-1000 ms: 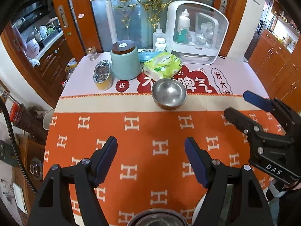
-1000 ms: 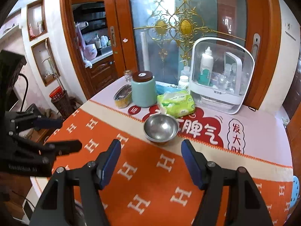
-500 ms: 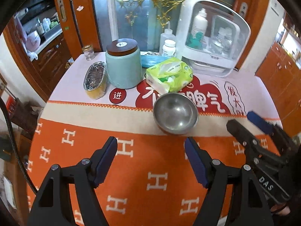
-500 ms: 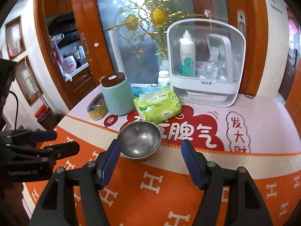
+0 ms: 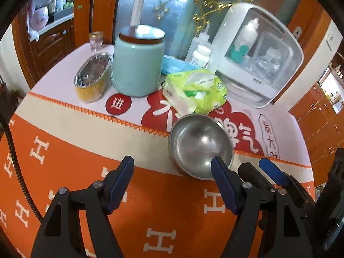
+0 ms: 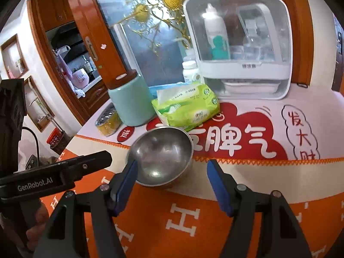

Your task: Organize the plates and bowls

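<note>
Two grippers over the table, both released, nothing between either pair of jaws.

Left wrist view: left gripper (image 5: 172, 167) fills the bottom of the frame, jaws spread wide over the orange tablecloth (image 5: 64, 150). Steel bowl (image 5: 200, 146) sits right of centre, upright, empty. The right-hand finger's blue pad (image 5: 223, 185) overlaps the bowl's near rim in the picture; can't tell if it touches. Right gripper (image 5: 258, 167) pokes in at lower right, just beside the bowl. Behind the bowl: green tissue pack (image 5: 195, 90), mint jar (image 5: 137, 64) centre-left, foil tray (image 5: 93, 75) left of it, white clear-front case (image 5: 258, 56) upper right.

Right wrist view: right gripper (image 6: 171, 173) at the bottom, jaws apart. Bowl (image 6: 161, 154) just left of centre, the left-hand pad (image 6: 125, 185) overlapping its near-left rim. Left gripper's black finger (image 6: 81, 167) comes in from the left edge, tip near the bowl. Tissue pack (image 6: 185, 107) right behind the bowl, jar (image 6: 131, 101) to its left, case (image 6: 238, 43) upper right.
</note>
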`<state>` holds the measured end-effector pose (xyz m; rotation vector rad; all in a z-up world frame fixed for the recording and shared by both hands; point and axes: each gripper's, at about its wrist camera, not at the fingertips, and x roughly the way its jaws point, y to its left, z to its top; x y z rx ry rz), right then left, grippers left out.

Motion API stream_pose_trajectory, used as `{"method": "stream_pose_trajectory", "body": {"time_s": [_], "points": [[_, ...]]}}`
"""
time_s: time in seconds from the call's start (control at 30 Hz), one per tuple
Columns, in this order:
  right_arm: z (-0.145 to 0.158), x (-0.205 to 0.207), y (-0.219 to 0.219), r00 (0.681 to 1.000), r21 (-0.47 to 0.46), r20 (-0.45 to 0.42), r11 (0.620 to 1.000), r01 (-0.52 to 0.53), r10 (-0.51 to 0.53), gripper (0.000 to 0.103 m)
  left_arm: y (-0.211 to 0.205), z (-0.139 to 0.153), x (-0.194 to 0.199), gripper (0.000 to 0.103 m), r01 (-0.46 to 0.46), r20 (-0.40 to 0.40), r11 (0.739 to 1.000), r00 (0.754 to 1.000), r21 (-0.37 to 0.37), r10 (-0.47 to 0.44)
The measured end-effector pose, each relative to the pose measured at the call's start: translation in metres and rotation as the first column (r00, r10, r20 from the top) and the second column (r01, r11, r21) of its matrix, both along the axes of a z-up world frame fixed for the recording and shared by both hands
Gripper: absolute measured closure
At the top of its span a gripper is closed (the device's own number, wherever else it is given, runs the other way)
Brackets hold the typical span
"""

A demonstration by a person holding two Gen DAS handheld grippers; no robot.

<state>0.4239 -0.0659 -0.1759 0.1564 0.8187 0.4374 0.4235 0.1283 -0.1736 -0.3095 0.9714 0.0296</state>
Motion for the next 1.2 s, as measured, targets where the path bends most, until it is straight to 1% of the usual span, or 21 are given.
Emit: {"method": "stream_pose_trajectory", "body": {"time_s": [0.1,0.3,0.37,0.4,0.43,0.5,0.53,0.6,0.67,0.7,0.73,0.77,0.83,0.87,0.9,0.97,1.07,1.2], "points": [[-0.013,0.004,-0.003,1.000,0.038,-0.024,0.999,0.019,-0.018,0.036,0.000,-0.013,0.006,0.030,-0.007,-0.019,1.000,1.000,-0.023,0.007],[-0.032,0.011,-0.006,0.997,0.070,-0.069,0.997,0.029,-0.024,0.037,-0.002,-0.033,0.016,0.033,-0.008,-0.058,0.999,0.998,-0.045,0.006],[-0.037,0.012,-0.006,0.997,0.074,-0.077,0.997,0.027,-0.021,0.039,-0.002,-0.039,0.018,0.039,-0.014,-0.070,0.998,0.997,-0.056,0.010],[-0.039,0.013,-0.005,0.996,0.074,-0.082,0.997,0.026,-0.020,0.042,-0.003,-0.044,0.019,0.042,-0.020,-0.082,0.998,0.997,-0.061,0.015],[-0.040,0.013,-0.006,0.996,0.084,-0.087,0.996,0.027,-0.019,0.043,-0.003,-0.047,0.020,0.050,-0.022,-0.093,0.998,0.996,-0.063,0.016],[-0.042,0.014,-0.008,0.995,0.110,-0.093,0.993,0.031,-0.021,0.045,-0.006,-0.054,0.022,0.052,-0.013,-0.105,0.998,0.994,-0.061,0.006],[-0.042,0.014,-0.008,0.995,0.111,-0.095,0.993,0.031,-0.020,0.046,-0.008,-0.056,0.022,0.056,-0.008,-0.113,0.998,0.994,-0.061,0.001],[-0.045,0.014,-0.008,0.994,0.105,-0.104,0.994,0.031,-0.020,0.057,-0.011,-0.060,0.023,0.059,0.001,-0.124,0.998,0.992,-0.063,-0.009],[-0.049,0.016,-0.009,0.993,0.107,-0.117,0.994,0.035,-0.022,0.062,-0.014,-0.064,0.024,0.067,0.010,-0.132,0.998,0.991,-0.063,-0.018],[-0.050,0.016,-0.010,0.992,0.114,-0.125,0.993,0.037,-0.023,0.065,-0.016,-0.065,0.025,0.069,0.015,-0.141,0.998,0.990,-0.061,-0.024],[-0.050,0.016,-0.011,0.992,0.118,-0.127,0.992,0.039,-0.024,0.066,-0.018,-0.067,0.026,0.077,0.027,-0.153,0.998,0.988,-0.060,-0.036],[-0.051,0.016,-0.011,0.991,0.120,-0.130,0.992,0.041,-0.026,0.068,-0.021,-0.069,0.026,0.082,0.040,-0.163,0.997,0.985,-0.062,-0.050],[-0.051,0.016,-0.012,0.991,0.121,-0.133,0.992,0.044,-0.028,0.074,-0.025,-0.071,0.025,0.084,0.043,-0.171,0.998,0.984,-0.042,-0.050],[-0.052,0.016,-0.013,0.990,0.125,-0.139,0.991,0.044,-0.027,0.079,-0.026,-0.072,0.024,0.086,0.043,-0.174,0.999,0.984,-0.033,-0.049],[-0.052,0.017,-0.013,0.989,0.125,-0.144,0.991,0.046,-0.028,0.084,-0.027,-0.072,0.024,0.086,0.043,-0.177,0.999,0.983,-0.032,-0.048],[-0.053,0.018,-0.013,0.988,0.123,-0.149,0.991,0.050,-0.031,0.089,-0.027,-0.073,0.024,0.088,0.041,-0.186,0.998,0.981,-0.042,-0.048],[-0.053,0.018,-0.015,0.987,0.124,-0.156,0.991,0.053,-0.033,0.095,-0.027,-0.074,0.023,0.090,0.042,-0.200,0.998,0.978,-0.047,-0.051],[-0.052,0.018,-0.016,0.986,0.107,-0.164,0.993,0.055,-0.037,0.097,-0.029,-0.073,0.022,0.090,0.045,-0.211,0.998,0.976,-0.039,-0.052]]}}
